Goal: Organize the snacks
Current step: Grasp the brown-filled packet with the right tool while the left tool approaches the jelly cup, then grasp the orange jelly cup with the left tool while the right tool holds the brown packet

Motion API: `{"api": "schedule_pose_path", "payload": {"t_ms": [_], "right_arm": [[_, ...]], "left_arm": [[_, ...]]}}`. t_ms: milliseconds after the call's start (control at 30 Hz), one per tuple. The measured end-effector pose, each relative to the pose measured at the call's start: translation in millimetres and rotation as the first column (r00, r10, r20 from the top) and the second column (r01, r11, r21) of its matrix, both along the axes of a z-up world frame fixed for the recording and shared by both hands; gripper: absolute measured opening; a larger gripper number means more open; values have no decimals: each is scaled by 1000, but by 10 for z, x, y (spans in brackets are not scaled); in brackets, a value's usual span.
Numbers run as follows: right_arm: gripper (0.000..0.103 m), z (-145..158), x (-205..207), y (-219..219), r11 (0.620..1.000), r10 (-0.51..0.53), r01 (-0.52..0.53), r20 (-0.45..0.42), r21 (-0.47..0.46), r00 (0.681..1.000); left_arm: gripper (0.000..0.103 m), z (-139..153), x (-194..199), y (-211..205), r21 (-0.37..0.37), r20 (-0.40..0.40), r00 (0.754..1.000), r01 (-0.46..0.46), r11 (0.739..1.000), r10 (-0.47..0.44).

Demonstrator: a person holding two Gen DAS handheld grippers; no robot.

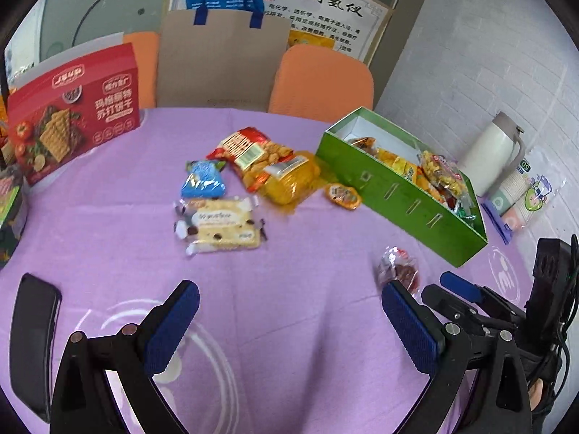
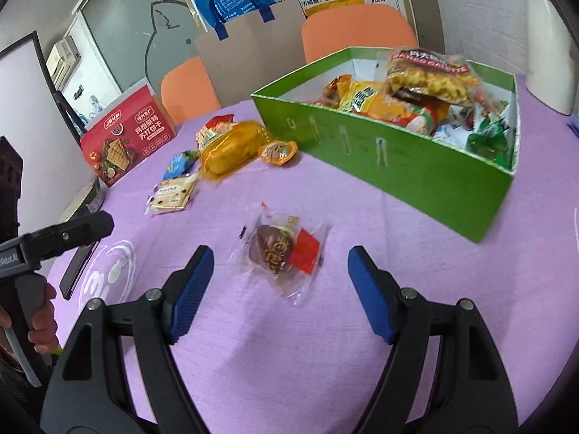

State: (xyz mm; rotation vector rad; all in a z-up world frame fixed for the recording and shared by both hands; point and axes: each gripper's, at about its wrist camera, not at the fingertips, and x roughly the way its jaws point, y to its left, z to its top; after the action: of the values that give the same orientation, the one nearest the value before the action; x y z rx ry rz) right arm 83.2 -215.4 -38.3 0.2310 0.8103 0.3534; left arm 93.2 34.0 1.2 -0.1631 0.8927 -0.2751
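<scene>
Right gripper (image 2: pixel 280 289) low over the purple-covered counter (image 2: pixel 253 354), fingers (image 2: pixel 191 289) spread wide, nothing between the pads. Clear-wrapped dark snack with a red tag (image 2: pixel 284 251) flat on the cloth just ahead of the right fingertips, roughly centred on the gap, untouched. Left gripper (image 1: pixel 289 322) also above bare cloth, fingers (image 1: pixel 173 325) wide apart, empty. Black phone-like slab (image 1: pixel 32 343) flat on the counter by the left edge. Right gripper's blue tips visible in the left wrist view at lower right, beside the same wrapped snack. Hand (image 2: pixel 41 322) on the left tool's grip seen at the left edge of the right wrist view. Mid-counter: loose group of snacks, close together: pale biscuit pack with dark chips (image 1: pixel 220 228), blue packet (image 1: pixel 202 181) just behind it, yellow bag (image 1: pixel 289 181) overlapping a red-topped nut bag (image 1: pixel 249 144), small orange jelly cup (image 1: pixel 343 195) between the yellow bag and the box. Green cardboard box (image 2: pixel 416 166) to the right, open-topped, already piled with packets; 1 bag of yellow puffs (image 2: pixel 430 72) on top, above the rim. Farther back: red cracker box (image 1: pixel 72 115) upright at left, white jug (image 1: pixel 495 152) and a sleeve of paper cups (image 1: pixel 521 195) right of the green box. Beyond the counter edge: 2 orange chairs (image 1: pixel 325 79), brown paper bag with blue handles (image 1: pixel 217 61), wall poster with Chinese text (image 1: pixel 325 11).
</scene>
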Motion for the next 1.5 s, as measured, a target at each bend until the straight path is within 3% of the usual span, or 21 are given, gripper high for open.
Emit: {"api": "schedule_pose_path", "payload": {"t_ms": [267, 300, 333, 367, 433, 833, 900, 1067, 1300, 1500], "right_arm": [[77, -154, 170, 272, 999, -13, 11, -44, -47, 999], [74, -162, 182, 278, 998, -18, 15, -42, -54, 999], [59, -168, 190, 276, 998, -21, 18, -45, -62, 999], [50, -169, 193, 268, 998, -23, 20, -45, -65, 999], [44, -137, 168, 239, 998, -12, 10, -33, -55, 999], [41, 56, -115, -243, 996, -81, 82, 19, -33, 997], [41, 58, -141, -329, 995, -94, 95, 20, -26, 995], [42, 2, -173, -533, 993, -119, 119, -1, -7, 993], [42, -47, -180, -636, 992, -126, 126, -24, 27, 992], [42, -61, -193, -593, 993, -118, 119, -19, 13, 993]], "left_arm": [[102, -81, -58, 296, 32, -2, 1000, -29, 999, 29], [102, -81, -48, 310, 31, -2, 1000, -27, 999, 27], [102, -79, -35, 313, 32, -2, 1000, -26, 999, 26], [102, -74, -16, 305, 32, -2, 1000, -23, 999, 23], [102, -57, 25, 260, 24, 0, 1000, -5, 1000, 5], [101, -47, 574, -715, 7, 27, 987, 160, 987, -160], [97, -99, 764, -850, -22, 19, 985, 172, 985, -171], [73, -355, 1236, -1034, -62, -53, 986, 157, 986, -160], [71, -532, 1462, -1070, -56, -74, 992, 94, 994, -98], [51, -555, 1537, -1129, -21, -65, 993, 93, 995, -94]]}}
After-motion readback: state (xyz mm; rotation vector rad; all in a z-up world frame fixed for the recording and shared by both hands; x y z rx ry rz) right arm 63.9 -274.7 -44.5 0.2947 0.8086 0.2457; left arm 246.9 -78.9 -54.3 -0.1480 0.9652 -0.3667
